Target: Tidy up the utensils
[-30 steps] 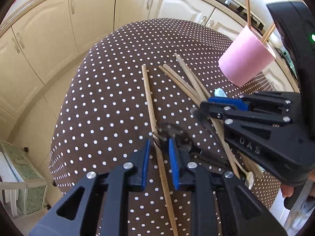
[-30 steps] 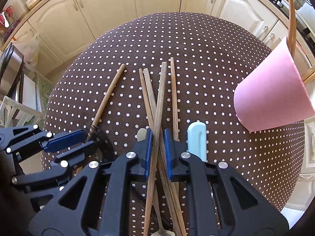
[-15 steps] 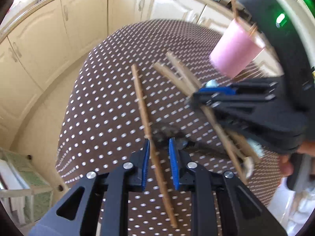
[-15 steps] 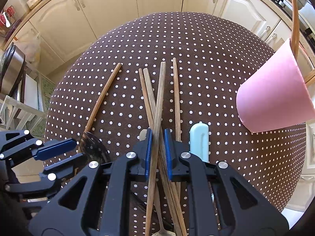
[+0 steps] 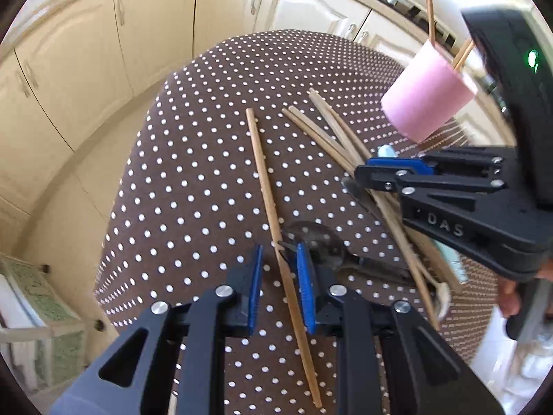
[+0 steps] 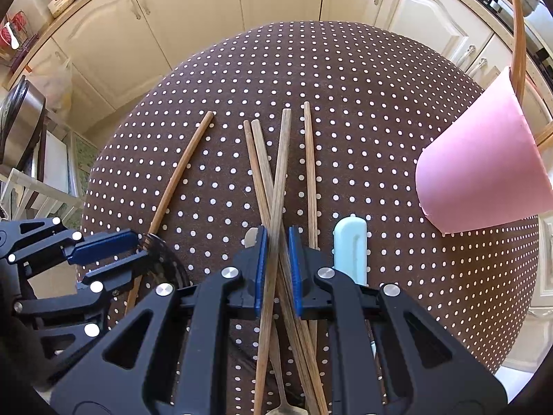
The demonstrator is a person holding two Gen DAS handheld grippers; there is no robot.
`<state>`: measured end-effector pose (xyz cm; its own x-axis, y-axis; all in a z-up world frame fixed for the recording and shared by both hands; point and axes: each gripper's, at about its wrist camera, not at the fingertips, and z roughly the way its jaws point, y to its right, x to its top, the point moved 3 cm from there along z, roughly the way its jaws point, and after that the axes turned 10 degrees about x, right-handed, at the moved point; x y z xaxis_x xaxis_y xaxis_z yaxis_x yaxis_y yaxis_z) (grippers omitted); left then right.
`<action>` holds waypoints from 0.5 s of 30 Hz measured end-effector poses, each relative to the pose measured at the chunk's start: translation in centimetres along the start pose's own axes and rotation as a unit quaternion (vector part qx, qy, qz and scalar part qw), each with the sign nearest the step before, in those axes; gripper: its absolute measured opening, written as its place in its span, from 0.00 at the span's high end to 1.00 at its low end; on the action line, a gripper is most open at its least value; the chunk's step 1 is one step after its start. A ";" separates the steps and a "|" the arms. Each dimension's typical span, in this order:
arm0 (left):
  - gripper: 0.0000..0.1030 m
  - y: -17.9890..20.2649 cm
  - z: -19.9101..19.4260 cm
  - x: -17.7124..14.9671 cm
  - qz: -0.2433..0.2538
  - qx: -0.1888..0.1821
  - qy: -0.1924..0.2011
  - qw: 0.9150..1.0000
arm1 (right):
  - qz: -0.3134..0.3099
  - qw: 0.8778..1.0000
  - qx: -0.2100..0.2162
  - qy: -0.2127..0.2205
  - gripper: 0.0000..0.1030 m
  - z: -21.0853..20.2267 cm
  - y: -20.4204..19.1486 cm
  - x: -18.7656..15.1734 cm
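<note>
My right gripper (image 6: 277, 231) is shut on crossed wooden chopsticks (image 6: 276, 186), part of a loose bundle lying on the dotted brown table (image 6: 345, 86). My left gripper (image 5: 280, 247) is open around a long thin wooden stick (image 5: 262, 173); the stick runs close to the right-hand pad, with a gap on the other side. A black slotted skimmer (image 5: 318, 242) lies just under that pad. The pink cup (image 6: 484, 173) stands at the right with wooden sticks in it. The left gripper (image 6: 140, 247) also shows at the left edge of the right wrist view.
A pale blue handle (image 6: 349, 245) lies right of the chopsticks and a metal spoon (image 6: 283, 404) under them. Cream cabinets (image 5: 86, 86) curve around the far side. A white rack (image 6: 34, 190) stands left of the table. A hand (image 5: 508, 294) holds the right gripper.
The left wrist view swung briefly and came back almost to where it was. The stick stays between the left jaws. The right gripper and its chopsticks have not moved.
</note>
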<state>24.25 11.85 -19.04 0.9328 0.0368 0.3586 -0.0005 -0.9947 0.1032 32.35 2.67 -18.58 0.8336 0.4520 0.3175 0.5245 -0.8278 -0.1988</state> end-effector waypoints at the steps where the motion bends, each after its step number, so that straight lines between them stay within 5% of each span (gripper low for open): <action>1: 0.80 -0.2 0.0 -0.1 -0.006 0.000 0.000 1.000 | 0.000 1.000 0.000 -0.001 0.87 0.1 0.0 0.0; 15: 0.80 -0.4 1.8 4.1 -0.034 0.038 -0.002 0.999 | 0.003 1.000 -0.004 0.002 0.87 0.1 0.1 0.2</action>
<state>28.67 12.20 -19.26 0.9315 0.1037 0.3487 0.0896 -0.9944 0.0564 32.64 2.68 -18.58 0.8362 0.4457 0.3194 0.5180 -0.8333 -0.1933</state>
